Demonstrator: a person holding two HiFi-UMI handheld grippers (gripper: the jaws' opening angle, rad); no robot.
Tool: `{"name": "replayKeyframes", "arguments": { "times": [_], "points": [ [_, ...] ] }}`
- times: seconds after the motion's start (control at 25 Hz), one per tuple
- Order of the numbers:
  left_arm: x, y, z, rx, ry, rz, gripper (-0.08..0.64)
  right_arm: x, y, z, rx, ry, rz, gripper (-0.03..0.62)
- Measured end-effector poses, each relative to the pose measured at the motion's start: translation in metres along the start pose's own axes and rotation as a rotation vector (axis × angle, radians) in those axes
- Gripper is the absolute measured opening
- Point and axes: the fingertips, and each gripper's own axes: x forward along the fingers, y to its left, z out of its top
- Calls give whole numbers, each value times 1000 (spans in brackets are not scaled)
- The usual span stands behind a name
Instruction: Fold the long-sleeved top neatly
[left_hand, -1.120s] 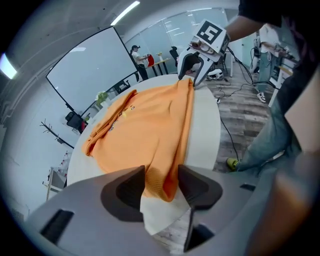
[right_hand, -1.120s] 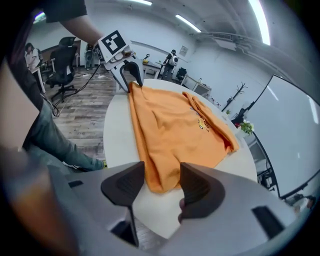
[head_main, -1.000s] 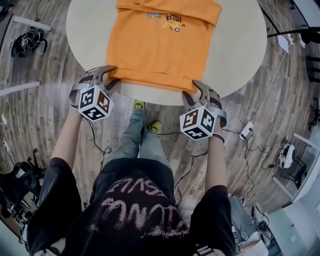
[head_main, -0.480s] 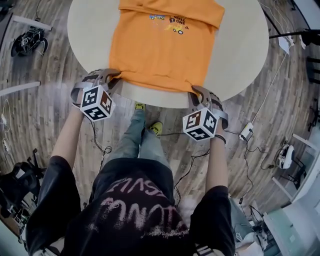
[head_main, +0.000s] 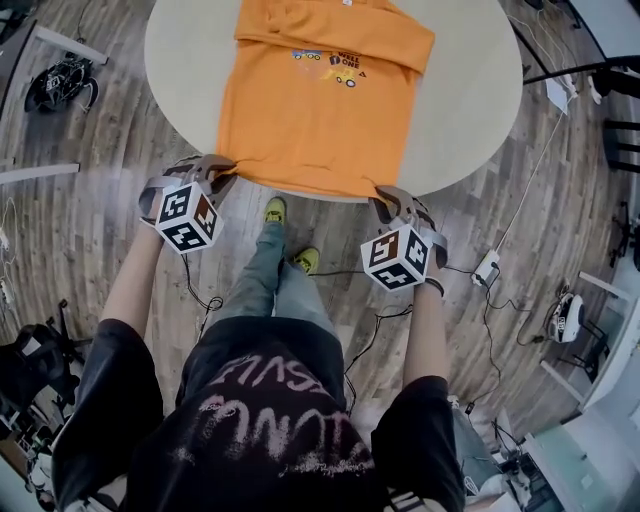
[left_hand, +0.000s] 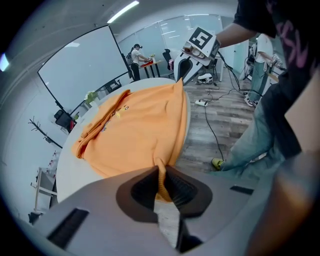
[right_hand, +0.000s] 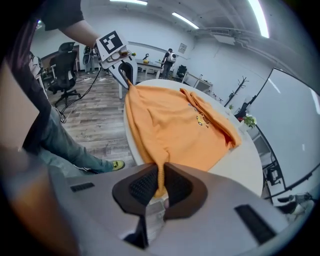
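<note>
Orange long-sleeved top spread flat on a round pale surface, near hem drawn just past the edge, over the wooden floor. Left tool, jaws just closed, clamped on the left hem corner. Right tool, likewise just closed, clamped on the right hem corner. Fabric folded over across the far end.

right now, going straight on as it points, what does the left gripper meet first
The left gripper has just closed on the orange top, so that first; beyond it, probably the table edge.
</note>
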Motion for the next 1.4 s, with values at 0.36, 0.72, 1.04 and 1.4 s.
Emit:
{"name": "replayKeyframes", "arguments": {
  "times": [0.36, 0.72, 1.04, 1.4],
  "points": [
    [-33, -74, 5, -26, 5, -51, 43, -50, 59, -24, -6, -3, 90, 30],
    [-78, -105, 27, -36, -5, -126, 43, -106, 80, -26, -15, -25, 207, 29],
    [-104, -76, 53, 3, -15, -221, 43, -127, 47, -8, -8, -54, 330, 28],
    [-117, -21, 77, 12, -55, -316, 43, -139, -15, 28, -19, -53, 398, 28]
  ]
}}
